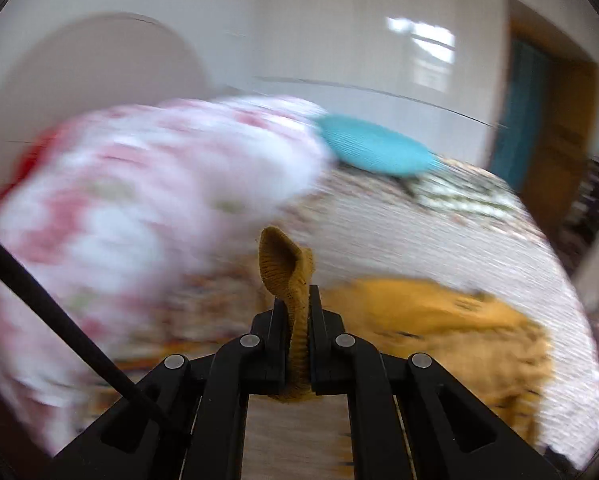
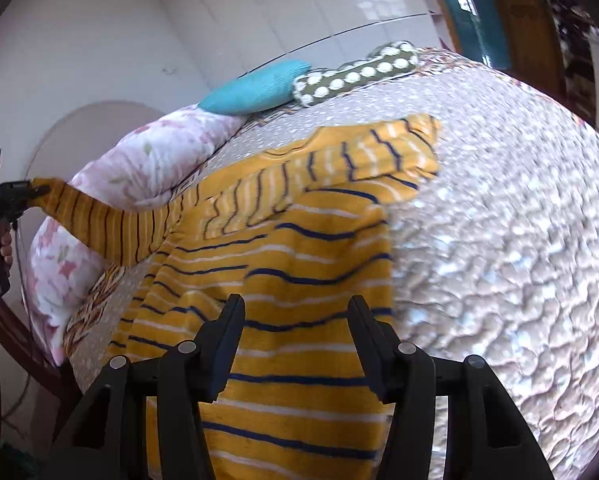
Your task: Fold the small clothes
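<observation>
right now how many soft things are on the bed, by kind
striped yellow sweater: 1
turquoise cushion: 1
green polka-dot cushion: 1
pink floral pillow or duvet: 1, though I cannot tell if it is one piece
total: 4

One striped sweater (image 2: pixel 299 248); two tongs (image 2: pixel 295 344) (image 1: pixel 298 316); one teal cushion (image 2: pixel 255 88); one dotted cushion (image 2: pixel 355 72); one floral quilt (image 2: pixel 151 152).

blue pillow (image 2: pixel 255 87), dotted cushion (image 2: pixel 355 73), floral duvet (image 2: pixel 155 152)
</observation>
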A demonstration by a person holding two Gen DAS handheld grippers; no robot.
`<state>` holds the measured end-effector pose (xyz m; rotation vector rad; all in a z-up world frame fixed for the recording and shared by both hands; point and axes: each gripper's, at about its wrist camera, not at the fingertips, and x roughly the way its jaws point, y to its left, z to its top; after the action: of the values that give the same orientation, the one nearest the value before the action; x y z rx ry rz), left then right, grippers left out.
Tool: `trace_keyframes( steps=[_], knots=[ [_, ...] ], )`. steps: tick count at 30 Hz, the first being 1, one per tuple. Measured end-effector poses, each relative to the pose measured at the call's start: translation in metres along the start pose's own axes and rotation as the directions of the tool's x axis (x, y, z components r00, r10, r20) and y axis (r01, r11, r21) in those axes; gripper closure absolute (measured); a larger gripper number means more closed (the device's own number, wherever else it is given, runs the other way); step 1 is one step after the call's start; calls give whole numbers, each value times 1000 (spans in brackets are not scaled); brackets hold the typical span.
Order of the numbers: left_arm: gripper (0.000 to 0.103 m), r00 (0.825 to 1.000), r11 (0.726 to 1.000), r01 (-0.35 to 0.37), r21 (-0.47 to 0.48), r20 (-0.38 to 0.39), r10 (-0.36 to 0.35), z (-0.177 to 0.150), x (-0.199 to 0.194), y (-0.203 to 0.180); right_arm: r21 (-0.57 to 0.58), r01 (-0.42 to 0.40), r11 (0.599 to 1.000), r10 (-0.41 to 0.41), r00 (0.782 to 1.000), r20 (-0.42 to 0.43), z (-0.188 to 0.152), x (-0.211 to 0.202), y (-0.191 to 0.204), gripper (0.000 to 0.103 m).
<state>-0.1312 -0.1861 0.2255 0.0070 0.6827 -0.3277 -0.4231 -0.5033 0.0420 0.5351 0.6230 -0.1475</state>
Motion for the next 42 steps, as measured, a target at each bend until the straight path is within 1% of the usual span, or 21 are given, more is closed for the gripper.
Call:
trace_keyframes(
  steps=[2, 4, 8, 11, 16, 18, 19, 20, 21, 22, 23, 24, 26, 28, 30, 33, 35, 36, 38, 40, 42],
  knots=[
    [96, 994, 995, 101, 16, -54, -100, -10, 21, -42, 12, -3, 1000, 3, 1000, 12, -2, -3, -7, 45],
    [96, 976, 981, 192, 32, -110, -187, -23, 42, -88, 18, -2, 1000, 2, 1000, 24, -6, -7, -13, 45],
    [96, 920, 935, 350, 56, -210, -332, -53, 78, -177, 43, -9, 999, 7, 999, 46, -13, -17, -28, 45],
    [96, 880, 900, 427, 91, -268, -391, -73, 91, -241, 84, -18, 996, 14, 999, 49, -18, -21, -44, 45],
    [95, 844, 854, 497, 151, -314, -435, -88, 117, -309, 148, -29, 989, 22, 999, 47, -24, -18, -67, 45],
    [89, 832, 837, 517, 177, -334, -443, -91, 127, -325, 146, -36, 989, 29, 998, 52, -25, -18, -70, 45],
    [84, 820, 825, 535, 181, -345, -456, -93, 129, -330, 135, -30, 990, 23, 998, 51, -26, -17, -69, 45],
    [70, 809, 817, 550, 174, -357, -468, -94, 132, -334, 125, -23, 992, 17, 999, 50, -27, -16, -67, 45],
    [50, 804, 815, 555, 168, -361, -473, -95, 133, -336, 110, -12, 994, 7, 999, 46, -28, -15, -66, 45],
    [44, 803, 815, 556, 162, -356, -477, -93, 127, -332, 93, 2, 996, -6, 999, 44, -29, -13, -64, 45],
    [41, 804, 813, 560, 155, -339, -489, -93, 119, -324, 83, 11, 996, -14, 999, 44, -29, -10, -63, 45],
    [41, 796, 806, 572, 149, -337, -502, -91, 115, -319, 75, 17, 997, -20, 999, 45, -29, -9, -63, 44],
    [40, 765, 781, 609, 137, -360, -534, -94, 98, -296, 70, 18, 997, -22, 999, 48, -30, -8, -63, 44],
    [38, 772, 783, 603, 150, -358, -526, -99, 80, -268, 73, 15, 997, -19, 999, 50, -31, -8, -65, 44],
    [32, 801, 803, 570, 177, -339, -494, -108, 61, -232, 72, 17, 997, -21, 998, 51, -32, -8, -65, 44],
    [31, 860, 863, 474, 177, -305, -410, -127, 39, -165, 65, 28, 998, -31, 998, 51, -33, -7, -63, 44],
    [31, 888, 906, 406, 122, -285, -360, -141, 30, -114, 57, 35, 998, -38, 998, 50, -34, -6, -62, 43],
    [31, 896, 920, 382, 87, -280, -346, -147, 26, -93, 53, 39, 998, -41, 998, 50, -34, -7, -61, 42],
    [31, 899, 936, 352, -14, -275, -342, -160, 22, -51, 52, 44, 998, -46, 998, 46, -34, -5, -60, 41],
    [31, 889, 932, 338, -126, -281, -361, -177, 22, -15, 59, 49, 997, -52, 998, 43, -33, -5, -59, 40],
    [31, 880, 927, 335, -168, -294, -372, -192, 23, 4, 65, 47, 997, -49, 998, 31, -34, -6, -55, 40]
  ],
)
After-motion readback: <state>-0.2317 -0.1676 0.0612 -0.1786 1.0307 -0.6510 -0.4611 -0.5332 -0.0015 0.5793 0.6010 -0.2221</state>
